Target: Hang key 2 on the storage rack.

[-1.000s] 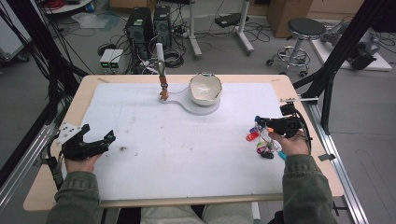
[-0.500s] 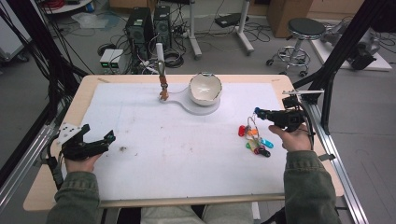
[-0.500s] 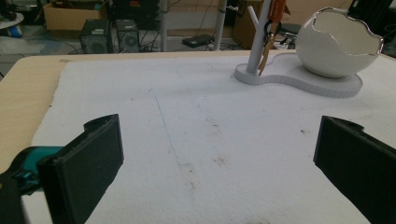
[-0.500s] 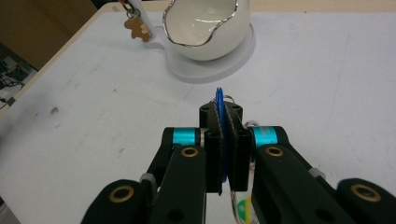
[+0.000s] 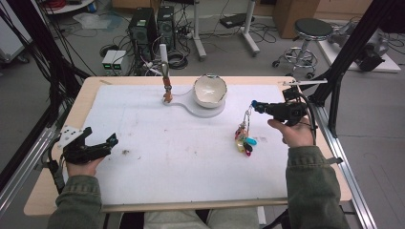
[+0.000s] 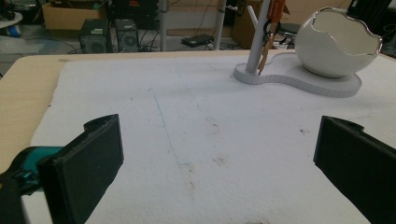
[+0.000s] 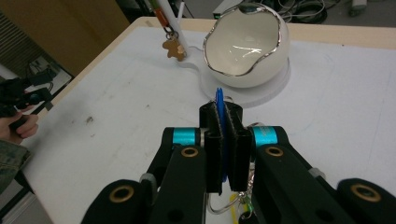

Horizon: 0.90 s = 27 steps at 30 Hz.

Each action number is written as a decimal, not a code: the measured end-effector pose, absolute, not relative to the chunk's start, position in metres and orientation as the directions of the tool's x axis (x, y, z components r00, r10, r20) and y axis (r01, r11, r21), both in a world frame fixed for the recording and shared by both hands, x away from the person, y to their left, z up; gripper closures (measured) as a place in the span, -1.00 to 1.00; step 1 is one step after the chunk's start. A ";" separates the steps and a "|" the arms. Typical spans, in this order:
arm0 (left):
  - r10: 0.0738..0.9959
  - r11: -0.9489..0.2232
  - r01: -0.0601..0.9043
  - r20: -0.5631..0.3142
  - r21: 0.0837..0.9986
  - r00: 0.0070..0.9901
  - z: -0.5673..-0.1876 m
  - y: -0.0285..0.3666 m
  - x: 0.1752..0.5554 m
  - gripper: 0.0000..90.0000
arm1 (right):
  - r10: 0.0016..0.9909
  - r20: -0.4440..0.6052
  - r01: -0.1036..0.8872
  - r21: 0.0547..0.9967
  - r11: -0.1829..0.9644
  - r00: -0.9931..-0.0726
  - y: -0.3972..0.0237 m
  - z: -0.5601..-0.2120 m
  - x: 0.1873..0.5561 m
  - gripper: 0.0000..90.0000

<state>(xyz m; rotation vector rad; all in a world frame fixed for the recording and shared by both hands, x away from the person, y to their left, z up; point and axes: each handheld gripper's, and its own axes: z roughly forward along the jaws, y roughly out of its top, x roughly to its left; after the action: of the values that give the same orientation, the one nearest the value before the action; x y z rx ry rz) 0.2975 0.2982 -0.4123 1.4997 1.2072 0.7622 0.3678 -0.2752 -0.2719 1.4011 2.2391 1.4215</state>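
High view, step in hand: the right gripper (image 5: 254, 104) carries a bunch of keys (image 5: 243, 138) by a blue tag, and the coloured keys dangle below it, clear of the white mat (image 5: 181, 152). By appearance this is the carry stage of moving the bunch toward the stand.
High view, destination: a white egg-shaped bowl (image 5: 209, 90) sits on a flat white base (image 5: 191, 106) with a thin post (image 5: 165, 71) at the base's other end; a small keyring already hangs on that post. Whether the bunch goes to the post or the bowl cannot be told.
High view, left side: the left gripper (image 5: 98, 145) rests near the mat's left edge, well apart from the keys.
Left gripper view, claw: both black pads (image 6: 93, 163) stand wide apart with nothing between them; bare mat lies ahead, with post (image 6: 258, 46) and bowl (image 6: 336, 44) farther off.
Right gripper view, claw: the jaws are clamped fully together on the blue tag (image 7: 219, 112), whose top edge protrudes above the pads. A key ring shows below the jaws.
Right gripper view, next move: the bowl (image 7: 247, 44) lies straight ahead and the post (image 7: 170, 21) to its left. The move calls for a level advance with the clamp kept firm, since the hanging keys may swing.
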 end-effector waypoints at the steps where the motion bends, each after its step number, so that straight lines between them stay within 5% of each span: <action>1: 0.948 0.023 0.302 -0.117 0.953 0.297 -0.412 0.298 0.298 -0.96 | 0.759 0.331 0.621 0.775 0.120 -0.560 -0.274 -0.269 0.368 0.95; 27: 0.943 0.021 0.290 -0.115 0.957 0.312 -0.410 0.295 0.296 -0.96 | 0.701 0.315 0.549 0.826 0.129 -0.640 -0.249 -0.219 0.363 0.95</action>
<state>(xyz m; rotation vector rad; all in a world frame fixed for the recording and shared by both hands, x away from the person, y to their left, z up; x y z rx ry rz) 0.2964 0.2950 -0.4100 1.4980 1.1862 0.7597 0.3633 -0.2493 -0.2194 1.2540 2.2430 1.5327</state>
